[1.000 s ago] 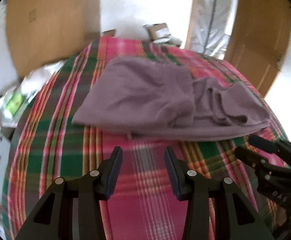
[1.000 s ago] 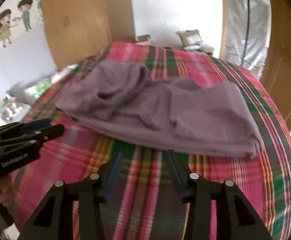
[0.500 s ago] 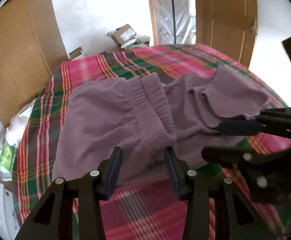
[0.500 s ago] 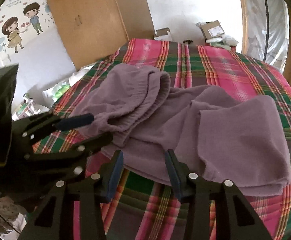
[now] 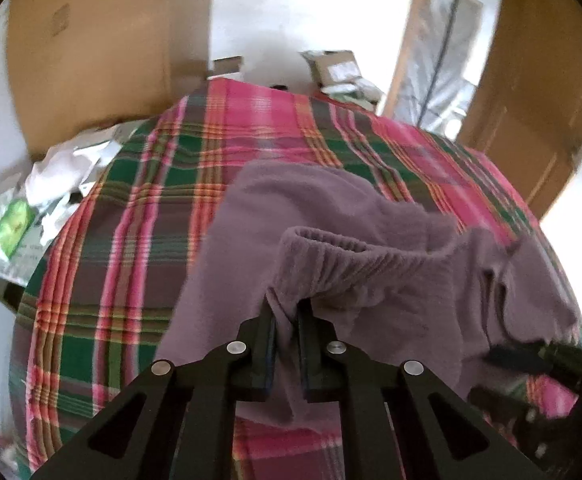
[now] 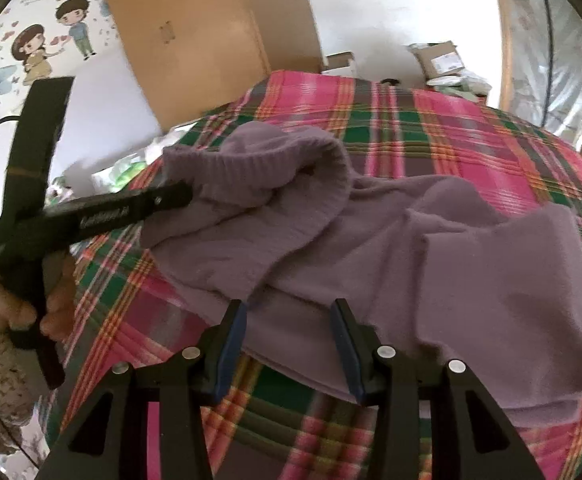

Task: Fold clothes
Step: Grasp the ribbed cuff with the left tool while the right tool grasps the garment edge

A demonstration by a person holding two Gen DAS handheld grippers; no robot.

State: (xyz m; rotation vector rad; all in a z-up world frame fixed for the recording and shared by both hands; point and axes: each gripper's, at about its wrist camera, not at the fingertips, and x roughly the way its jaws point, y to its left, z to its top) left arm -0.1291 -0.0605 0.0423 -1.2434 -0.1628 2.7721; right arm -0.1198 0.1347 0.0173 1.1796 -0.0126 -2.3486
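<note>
The mauve fleece garment with a ribbed elastic waistband [image 5: 331, 248] lies crumpled on the bed covered by a pink, green and grey plaid blanket [image 5: 131, 240]. The left tool [image 5: 287, 312] is clamped on a fold of the garment just below the waistband, lifting it off the blanket. The right tool [image 6: 289, 316] has its jaws spread apart, at the garment's near edge and gripping nothing.

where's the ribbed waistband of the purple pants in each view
Left wrist: ribbed elastic waistband of the purple fleece pants, centre, just above the pinching left gripper.
Right wrist: same waistband, upper centre-left.
Shared landmark: pink-and-green plaid bedcover.
</note>
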